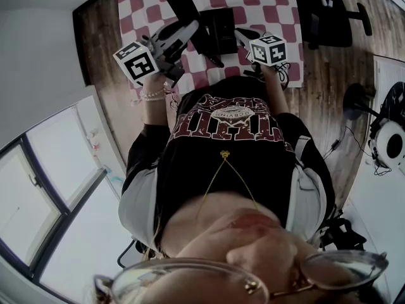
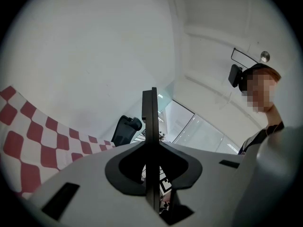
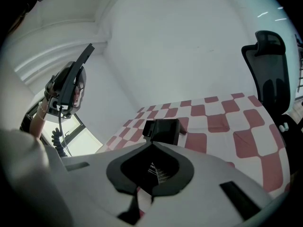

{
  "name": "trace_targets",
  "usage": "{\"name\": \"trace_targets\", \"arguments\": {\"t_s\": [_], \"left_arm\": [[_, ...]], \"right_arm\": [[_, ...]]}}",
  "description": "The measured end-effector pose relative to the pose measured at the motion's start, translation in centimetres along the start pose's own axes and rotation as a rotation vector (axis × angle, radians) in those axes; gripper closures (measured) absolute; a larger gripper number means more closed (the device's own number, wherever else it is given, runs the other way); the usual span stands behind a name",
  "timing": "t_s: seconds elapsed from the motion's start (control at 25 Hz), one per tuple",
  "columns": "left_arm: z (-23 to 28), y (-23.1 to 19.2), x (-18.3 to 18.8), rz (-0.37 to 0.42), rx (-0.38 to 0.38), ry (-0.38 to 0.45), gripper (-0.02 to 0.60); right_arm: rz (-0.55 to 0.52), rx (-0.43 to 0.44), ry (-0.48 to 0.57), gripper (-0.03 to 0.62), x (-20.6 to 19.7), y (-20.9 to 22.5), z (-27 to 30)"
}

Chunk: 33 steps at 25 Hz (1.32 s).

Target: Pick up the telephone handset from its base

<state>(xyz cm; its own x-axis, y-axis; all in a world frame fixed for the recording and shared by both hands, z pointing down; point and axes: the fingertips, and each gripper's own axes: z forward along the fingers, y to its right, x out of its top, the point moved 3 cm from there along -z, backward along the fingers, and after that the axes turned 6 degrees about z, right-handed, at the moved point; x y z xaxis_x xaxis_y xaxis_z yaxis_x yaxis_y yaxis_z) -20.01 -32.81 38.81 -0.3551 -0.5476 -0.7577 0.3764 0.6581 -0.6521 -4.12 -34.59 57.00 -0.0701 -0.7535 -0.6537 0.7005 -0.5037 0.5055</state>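
Observation:
The black telephone handset [image 1: 181,6] is off its base and held above the checked table. My left gripper [image 1: 190,27] is shut on it; in the left gripper view the handset [image 2: 150,112] stands edge-on between the jaws. The right gripper view shows that handset [image 3: 83,59] raised at the upper left, its coiled cord [image 3: 57,138] hanging down. The black telephone base [image 1: 221,27] [image 3: 163,129] stays on the table. My right gripper [image 1: 240,35] [image 3: 151,144] lies at the base's near edge with its jaws together and nothing between them.
The red-and-white checked tablecloth [image 1: 145,5] [image 3: 222,122] covers the table. A black office chair [image 1: 326,14] [image 3: 272,74] stands past the table's right side. The wooden floor [image 1: 101,37] lies to the left, with a window below it.

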Motion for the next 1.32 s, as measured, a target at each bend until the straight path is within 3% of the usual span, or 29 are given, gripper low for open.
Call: {"name": "trace_targets", "arguments": {"t_s": [1.32], "left_arm": [[0.06,-0.58,-0.51,-0.011,0.004,-0.023,0.502]], "right_arm": [[-0.005,0.007,-0.01,0.576,0.2,-0.13,0.28]]}}
